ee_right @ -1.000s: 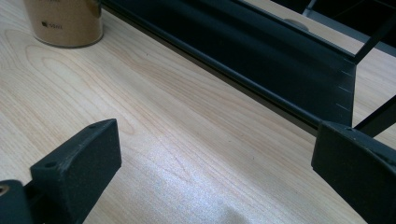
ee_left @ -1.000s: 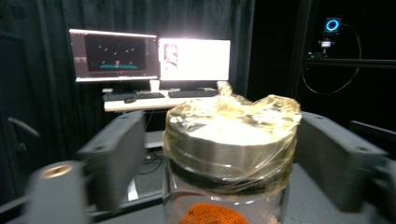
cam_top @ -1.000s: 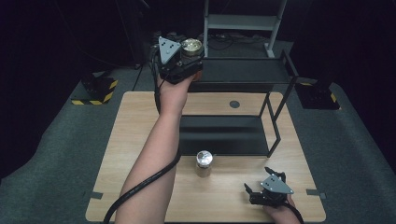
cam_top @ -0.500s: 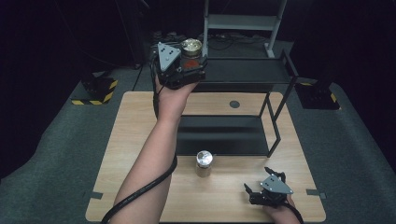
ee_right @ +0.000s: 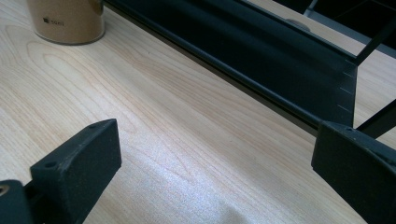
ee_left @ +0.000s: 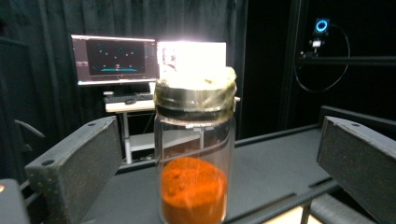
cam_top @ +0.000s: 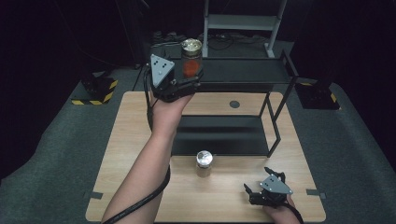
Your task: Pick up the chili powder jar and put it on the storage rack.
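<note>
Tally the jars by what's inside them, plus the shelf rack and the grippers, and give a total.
Jar of orange powder: 1
Jar of tan powder: 1
Black shelf rack: 1
Grippers: 2, left gripper and right gripper
Total: 5

My high view looks down over the table [cam_top: 140, 154]. Gripper views sit close; both see the shelf [ee_left: 280, 168].

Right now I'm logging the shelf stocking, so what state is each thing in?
Jar of orange powder: upright on the rack's top shelf, lid on, partly filled, released.
Left gripper: open, fingers on either side of the jar and apart from it, just opened.
Second jar: upright on the table, lid on, untouched.
Right gripper: open, empty, low over the table.
Black rack: standing, lower shelf bare.
</note>
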Motion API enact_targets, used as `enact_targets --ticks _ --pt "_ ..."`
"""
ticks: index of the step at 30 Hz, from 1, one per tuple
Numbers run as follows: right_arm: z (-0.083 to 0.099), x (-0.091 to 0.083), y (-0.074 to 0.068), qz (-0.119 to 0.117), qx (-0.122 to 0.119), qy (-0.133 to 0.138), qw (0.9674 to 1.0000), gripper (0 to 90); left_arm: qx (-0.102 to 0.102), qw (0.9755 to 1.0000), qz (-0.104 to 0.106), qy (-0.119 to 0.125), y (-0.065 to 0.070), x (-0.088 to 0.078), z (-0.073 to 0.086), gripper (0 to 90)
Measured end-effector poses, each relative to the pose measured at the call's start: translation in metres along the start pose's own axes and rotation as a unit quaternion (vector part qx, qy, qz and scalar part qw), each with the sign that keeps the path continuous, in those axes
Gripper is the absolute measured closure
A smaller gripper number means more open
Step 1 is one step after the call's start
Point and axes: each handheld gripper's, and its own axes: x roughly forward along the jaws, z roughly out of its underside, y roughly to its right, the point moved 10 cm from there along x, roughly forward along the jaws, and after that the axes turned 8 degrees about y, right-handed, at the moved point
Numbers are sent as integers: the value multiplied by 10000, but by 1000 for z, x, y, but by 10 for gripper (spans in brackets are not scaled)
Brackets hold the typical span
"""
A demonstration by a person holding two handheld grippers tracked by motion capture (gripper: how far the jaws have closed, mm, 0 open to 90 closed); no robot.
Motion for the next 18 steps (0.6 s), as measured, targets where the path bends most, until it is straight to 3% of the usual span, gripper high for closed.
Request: enact_targets --ticks 8,18 --pt "0 0 0 -14 -67 3 10000 5 68 10000 32 -51 2 -25 6 4" --pt "0 0 -1 -12 -84 3 10000 5 47 9998 116 -143 0 -54 28 4"
